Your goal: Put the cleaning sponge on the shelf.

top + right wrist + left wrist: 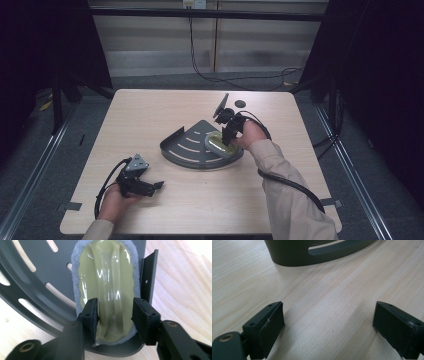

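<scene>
Left gripper jaws apart; right gripper jaws closed.

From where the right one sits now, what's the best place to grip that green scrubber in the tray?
Grip the raised glossy ridge along the scrubber, from above, jaws across its narrow width. The right hand-held gripper already straddles the ridge's near end. The grey pad edge lies flat on the slotted tray, close to the tray wall, so a side approach looks poor.

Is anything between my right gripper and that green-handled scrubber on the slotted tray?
Nothing visible. The right gripper has one jaw on each side of the scrubber handle's ridge, on the dark tray. Whether the pads are pressing it, I can't tell.
</scene>
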`<state>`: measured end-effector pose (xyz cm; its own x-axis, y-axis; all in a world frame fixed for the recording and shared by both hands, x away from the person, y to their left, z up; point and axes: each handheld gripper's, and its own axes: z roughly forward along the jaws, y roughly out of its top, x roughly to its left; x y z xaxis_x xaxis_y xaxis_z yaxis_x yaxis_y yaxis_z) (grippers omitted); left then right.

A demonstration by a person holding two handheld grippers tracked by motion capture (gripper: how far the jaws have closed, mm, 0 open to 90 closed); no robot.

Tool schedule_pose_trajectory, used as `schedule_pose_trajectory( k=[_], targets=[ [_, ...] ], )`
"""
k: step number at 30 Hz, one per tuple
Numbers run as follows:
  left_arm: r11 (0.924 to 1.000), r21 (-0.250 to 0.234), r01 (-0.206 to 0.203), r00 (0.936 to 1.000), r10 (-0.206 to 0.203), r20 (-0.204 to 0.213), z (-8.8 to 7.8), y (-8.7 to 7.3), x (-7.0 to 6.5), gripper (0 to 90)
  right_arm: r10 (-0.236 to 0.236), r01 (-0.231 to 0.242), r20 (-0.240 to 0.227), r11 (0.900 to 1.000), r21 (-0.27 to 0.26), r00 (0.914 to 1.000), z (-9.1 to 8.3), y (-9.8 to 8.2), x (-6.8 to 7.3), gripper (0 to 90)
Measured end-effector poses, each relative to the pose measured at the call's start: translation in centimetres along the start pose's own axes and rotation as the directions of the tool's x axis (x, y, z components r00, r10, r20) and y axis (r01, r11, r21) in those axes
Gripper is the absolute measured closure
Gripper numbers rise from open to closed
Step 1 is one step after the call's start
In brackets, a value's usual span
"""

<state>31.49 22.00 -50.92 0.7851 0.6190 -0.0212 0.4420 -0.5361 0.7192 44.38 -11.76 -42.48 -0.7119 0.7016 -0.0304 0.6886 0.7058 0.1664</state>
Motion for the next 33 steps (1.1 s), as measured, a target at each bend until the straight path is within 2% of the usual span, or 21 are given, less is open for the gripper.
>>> schedule_pose_trajectory(
  k=[13, 24, 33],
  targets=[
    [1.0, 0.0, 0.0, 1.0, 0.0, 0.002, 0.0, 0.0, 0.0, 9.5, -0.001, 0.001, 0.005, 1.0, -0.013, 1.0, -0.4, 0.0, 0.2, 41.9],
    [1.0, 0.0, 0.0, 1.0, 0.0, 0.003, 0.0, 0.0, 0.0, 9.5, 0.003, -0.004, -0.01, 0.999, -0.044, 0.9999, -1.5, 0.2, 0.1, 33.2],
    [1.0, 0.0, 0.0, 1.0, 0.0, 0.003, 0.0, 0.0, 0.0, 9.5, 0.009, -0.011, -0.036, 0.999, -0.043, 0.9993, -1.7, 0.1, 0.1, 25.2]
  ],
)
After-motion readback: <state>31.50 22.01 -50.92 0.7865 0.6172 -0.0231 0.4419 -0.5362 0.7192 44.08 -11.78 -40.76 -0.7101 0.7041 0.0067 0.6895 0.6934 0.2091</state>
